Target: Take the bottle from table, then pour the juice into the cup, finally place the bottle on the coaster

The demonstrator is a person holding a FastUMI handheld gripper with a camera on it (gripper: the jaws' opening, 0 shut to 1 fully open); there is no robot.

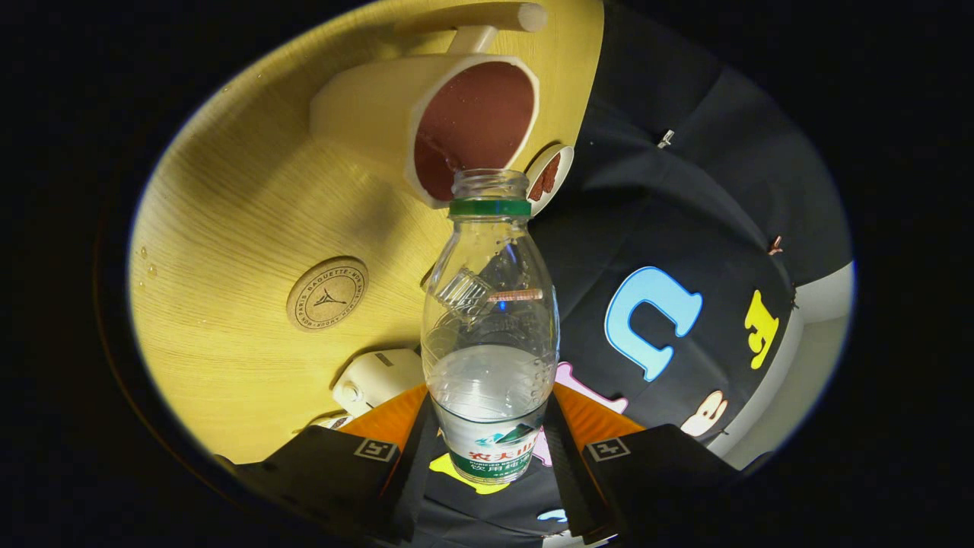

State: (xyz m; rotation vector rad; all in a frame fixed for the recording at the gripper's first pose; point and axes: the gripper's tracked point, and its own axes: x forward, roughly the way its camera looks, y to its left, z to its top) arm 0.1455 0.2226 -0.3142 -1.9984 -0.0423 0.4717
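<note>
My gripper (489, 441) is shut on a clear plastic bottle (489, 320) with a green neck ring and no cap. Both fingers press on its labelled lower part. The view is rolled sideways, so the bottle is tipped. Clear liquid fills its lower third, near the fingers. The bottle's open mouth (489, 183) is at the rim of a cream cup (449, 125) with a reddish-brown inside, which stands on the wooden table (243, 198). A round cork coaster (327, 293) lies on the table beside the bottle, apart from the cup.
A small white lid or dish (549, 176) with a brown inside sits by the cup at the table edge. A white boxy object (373, 378) lies on the table close to my fingers. A pale wooden handle (487, 19) sticks out beyond the cup. Black cloth wall beyond the table edge.
</note>
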